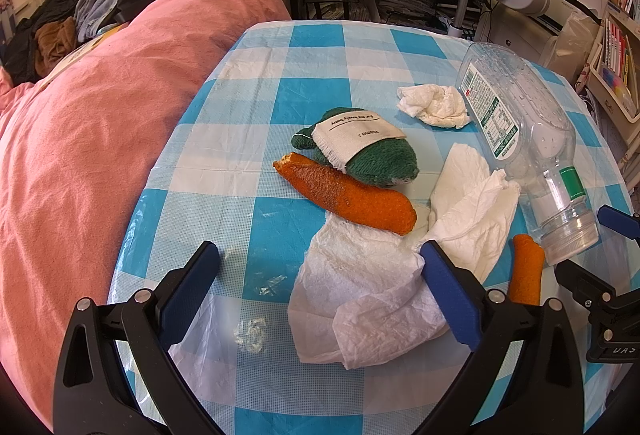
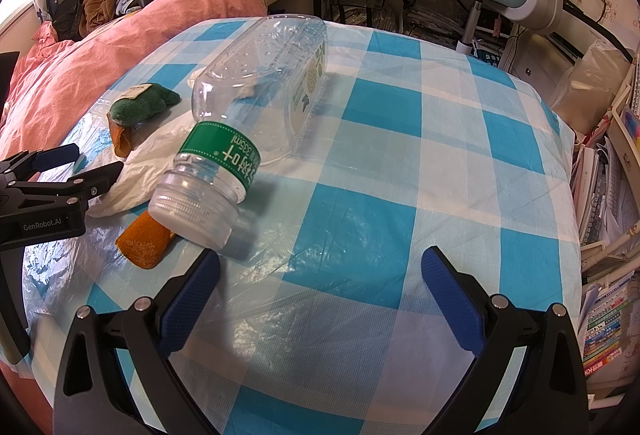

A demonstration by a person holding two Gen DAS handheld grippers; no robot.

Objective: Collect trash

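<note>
trash lies scattered on a blue-and-white checked tablecloth (image 1: 280, 95); the left gripper (image 1: 320, 267), jaws spread wide and holding nothing, hovers over a flattened tissue (image 1: 360, 295) beside a long orange peel (image 1: 348, 195) and a green knitted pouch (image 1: 372, 151); the right gripper (image 2: 320, 275), also open and empty, hangs just short of an empty plastic bottle (image 2: 256, 95) lying on its side; a crumpled tissue (image 1: 436, 105) sits farther back.

Trash scattered on a checked tablecloth (image 1: 304, 47)

The left gripper (image 1: 320, 267) hangs open over a crumpled white tissue (image 1: 360, 299). Touching the tissue's far edge lies a long orange peel (image 1: 348, 195), a green knitted cloth (image 1: 372, 155) behind it; right of the tissue, a clear plastic bottle (image 1: 532, 139).
</note>
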